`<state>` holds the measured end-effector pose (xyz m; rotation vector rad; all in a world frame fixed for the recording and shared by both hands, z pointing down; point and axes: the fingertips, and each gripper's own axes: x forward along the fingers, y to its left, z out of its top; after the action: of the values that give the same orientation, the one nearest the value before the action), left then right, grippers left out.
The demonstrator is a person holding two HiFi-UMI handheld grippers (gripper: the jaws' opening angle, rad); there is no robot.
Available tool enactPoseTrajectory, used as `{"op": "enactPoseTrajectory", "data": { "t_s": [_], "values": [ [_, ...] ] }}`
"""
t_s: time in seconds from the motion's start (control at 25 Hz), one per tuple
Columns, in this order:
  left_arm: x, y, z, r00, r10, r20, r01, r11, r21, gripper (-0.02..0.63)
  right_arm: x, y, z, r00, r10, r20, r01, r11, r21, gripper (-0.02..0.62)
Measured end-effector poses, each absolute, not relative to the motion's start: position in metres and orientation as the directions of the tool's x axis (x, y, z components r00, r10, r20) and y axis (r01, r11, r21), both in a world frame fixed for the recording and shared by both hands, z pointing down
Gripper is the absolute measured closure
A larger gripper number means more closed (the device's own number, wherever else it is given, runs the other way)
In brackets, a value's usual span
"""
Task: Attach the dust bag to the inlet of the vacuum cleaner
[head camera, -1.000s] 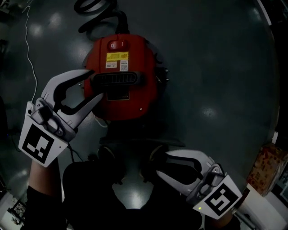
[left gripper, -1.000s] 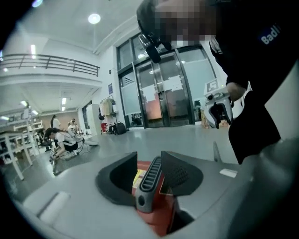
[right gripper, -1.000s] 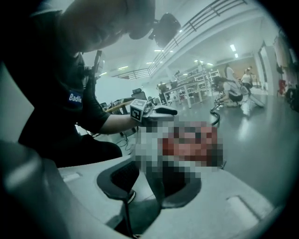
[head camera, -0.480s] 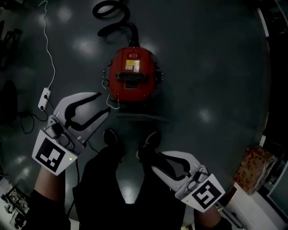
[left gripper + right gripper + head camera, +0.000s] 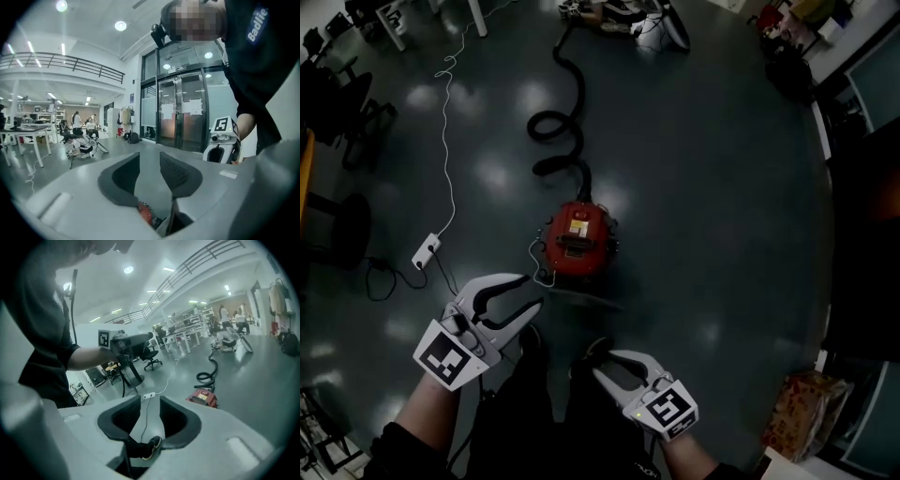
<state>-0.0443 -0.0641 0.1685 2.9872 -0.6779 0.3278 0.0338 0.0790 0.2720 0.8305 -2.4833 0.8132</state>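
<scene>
Red canister vacuum cleaner (image 5: 579,246) on dark glossy floor (image 5: 722,197), black coiled hose (image 5: 561,131) trailing away; inlet too small to make out. Left gripper (image 5: 530,292) jaws apart, just been closing, nothing between. Right gripper (image 5: 602,365) jaws apart, empty, murky against dark trousers.

Glossy grey floor (image 5: 722,187); red vacuum cleaner (image 5: 578,246), coiled hose (image 5: 558,127), power strip (image 5: 426,251)

Clad in a dark short-sleeved top (image 5: 42,355), dark trousers (image 5: 530,412) and dark shoes (image 5: 152,446) with pale soles, plus pale grey left gripper (image 5: 532,292) and right gripper (image 5: 602,363), black-lined inside, each backed by a white cube (image 5: 448,359) of black square markers.
</scene>
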Motion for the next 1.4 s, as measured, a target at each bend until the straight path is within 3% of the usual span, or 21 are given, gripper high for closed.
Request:
{"op": "enactPoseTrajectory", "data": {
  "t_s": [0.4,0.84,1.16,1.4],
  "values": [
    [-0.06,0.016,0.097,0.875,-0.444,0.194,-0.459,-0.887,0.042,0.466,-0.002,0.082,0.19,-0.789,-0.451,0.417,-0.598,0.718,-0.356,0.465],
    [-0.166,0.102,0.061,0.924,-0.367,0.111,-0.372,-0.927,0.034,0.474,-0.072,0.127,0.132,-0.629,-0.665,0.403,-0.777,0.561,-0.288,0.465],
    [-0.18,0.16,0.053,0.95,-0.299,0.09,-0.305,-0.951,0.054,0.478,-0.11,0.158,0.097,-0.631,-0.696,0.343,-0.776,0.56,-0.29,0.465],
    [-0.166,0.197,0.046,0.939,-0.326,0.109,-0.331,-0.943,0.03,0.489,-0.106,0.183,0.088,-0.681,-0.676,0.28,-0.732,0.618,-0.288,0.465]
  ]
}}
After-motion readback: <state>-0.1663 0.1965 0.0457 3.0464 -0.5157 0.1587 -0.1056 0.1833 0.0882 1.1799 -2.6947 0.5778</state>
